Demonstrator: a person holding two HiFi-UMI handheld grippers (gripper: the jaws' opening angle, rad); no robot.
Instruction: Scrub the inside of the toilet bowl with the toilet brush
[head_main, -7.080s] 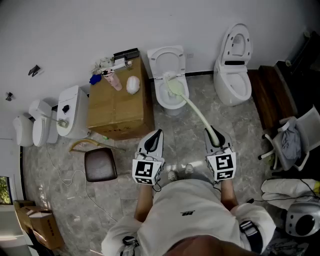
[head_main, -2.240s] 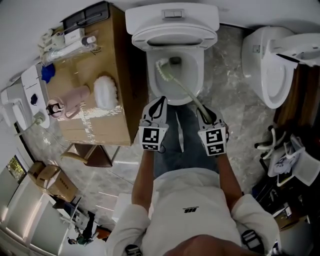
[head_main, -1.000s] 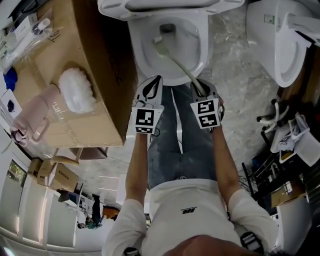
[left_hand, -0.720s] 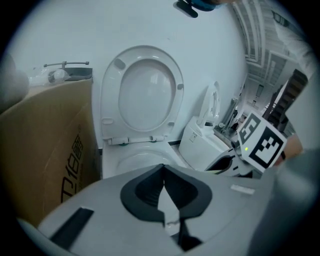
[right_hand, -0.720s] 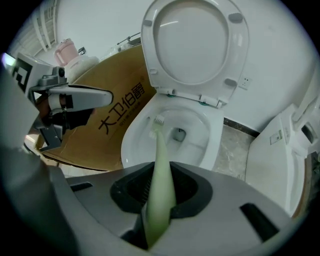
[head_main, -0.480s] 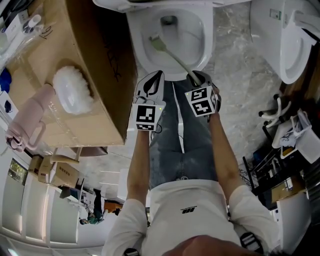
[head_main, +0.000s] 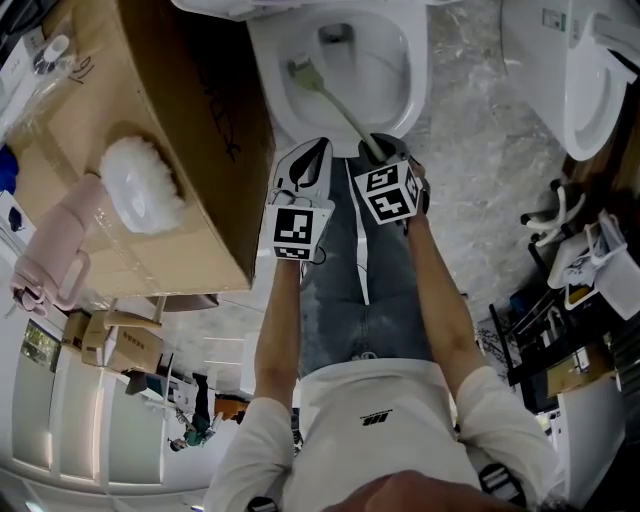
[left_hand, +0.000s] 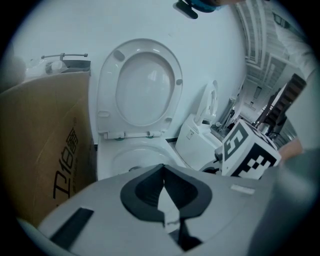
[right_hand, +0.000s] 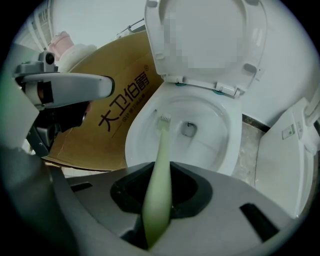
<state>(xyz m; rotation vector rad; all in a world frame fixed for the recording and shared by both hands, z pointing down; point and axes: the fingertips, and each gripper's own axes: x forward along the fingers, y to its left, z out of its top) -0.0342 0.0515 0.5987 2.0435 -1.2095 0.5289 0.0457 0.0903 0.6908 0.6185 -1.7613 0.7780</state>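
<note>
We have the toilet brush (head_main: 335, 100) clamped by its pale green handle in the right gripper (head_main: 372, 150), whose fingers (right_hand: 187, 192) are shut tight on it. The handle runs up into the toilet bowl (head_main: 415, 70), and the bristle head lies against the bowl's left inner wall, above and to the left of the drain. The left gripper (head_main: 320, 145) hangs just beside the right one at the bowl's front edge, its fingers (left_hand: 145, 187) pressed together on nothing. The risk we see is the slim, smooth handle turning or sliding in the grip once we press sideways, which would lift the bristles off the porcelain. The head also sits high on the left wall, so a long stroke could carry it over the rim and flick water at the cardboard box (head_main: 150, 90) standing right against the toilet. With the two grippers so near, a wide swing might knock them together. Compared with half a second ago, the right gripper has swung closer to the left one, and the brush head has moved farther up and left along the wall.
</note>
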